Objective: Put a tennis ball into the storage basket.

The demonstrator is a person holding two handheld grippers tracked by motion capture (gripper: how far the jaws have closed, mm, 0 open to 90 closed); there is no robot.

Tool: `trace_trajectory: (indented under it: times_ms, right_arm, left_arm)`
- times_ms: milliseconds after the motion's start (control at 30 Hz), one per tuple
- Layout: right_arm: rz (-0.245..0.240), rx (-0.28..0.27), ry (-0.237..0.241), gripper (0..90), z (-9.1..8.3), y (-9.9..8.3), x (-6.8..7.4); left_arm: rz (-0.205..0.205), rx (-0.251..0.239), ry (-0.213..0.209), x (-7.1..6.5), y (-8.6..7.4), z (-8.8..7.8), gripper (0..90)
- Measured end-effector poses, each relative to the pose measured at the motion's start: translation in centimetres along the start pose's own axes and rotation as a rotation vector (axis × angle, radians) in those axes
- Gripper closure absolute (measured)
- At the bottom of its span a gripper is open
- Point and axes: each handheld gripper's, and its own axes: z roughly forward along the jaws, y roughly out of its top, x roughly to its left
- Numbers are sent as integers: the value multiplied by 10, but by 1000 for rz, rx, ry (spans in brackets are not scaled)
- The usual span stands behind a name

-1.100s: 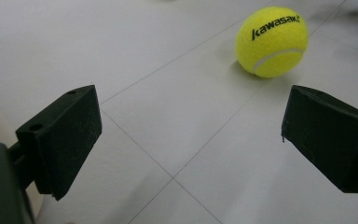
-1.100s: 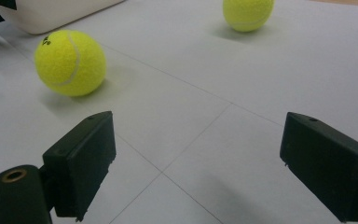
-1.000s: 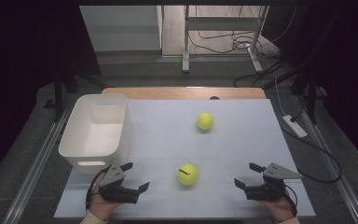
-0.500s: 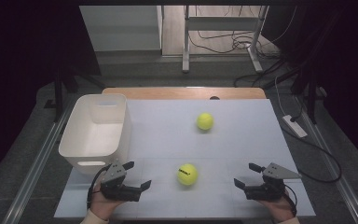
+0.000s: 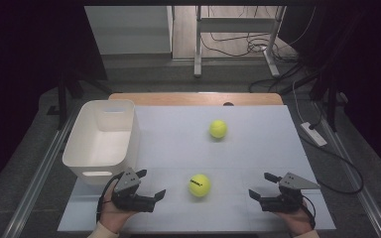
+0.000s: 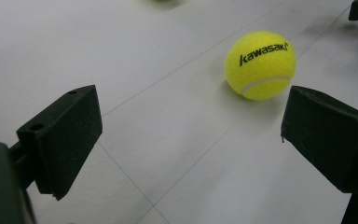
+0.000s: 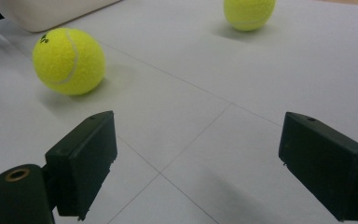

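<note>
Since the earlier frames, the left hand-held gripper [image 5: 153, 184] has shifted slightly toward the near tennis ball [image 5: 199, 185]; the ball itself has not moved. That tennis ball lies on the table [image 5: 258, 144], between the two grippers, apart from both. Left hand-held gripper: released, jaws wide, nothing between them. Right hand-held gripper [image 5: 259, 186]: released, jaws wide, empty. A second tennis ball [image 5: 218, 129] lies farther back. A white bin [image 5: 104, 134] stands at the table's left edge.
</note>
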Motion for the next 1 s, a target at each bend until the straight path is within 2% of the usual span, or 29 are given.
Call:
trace_trajectory:
  times_ms: [400,733,1000]
  right_arm:
    - [-4,4,-7,119,0,0,1]
    - [-8,6,-5,120,1,0,0]
    - [-8,8,-5,120,2,0,-1]
  left_arm:
    - [17,12,6,-2,12,2,63]
    - [39,31,-14,-6,20,7,61]
    - [55,27,-31,-7,31,11,60]
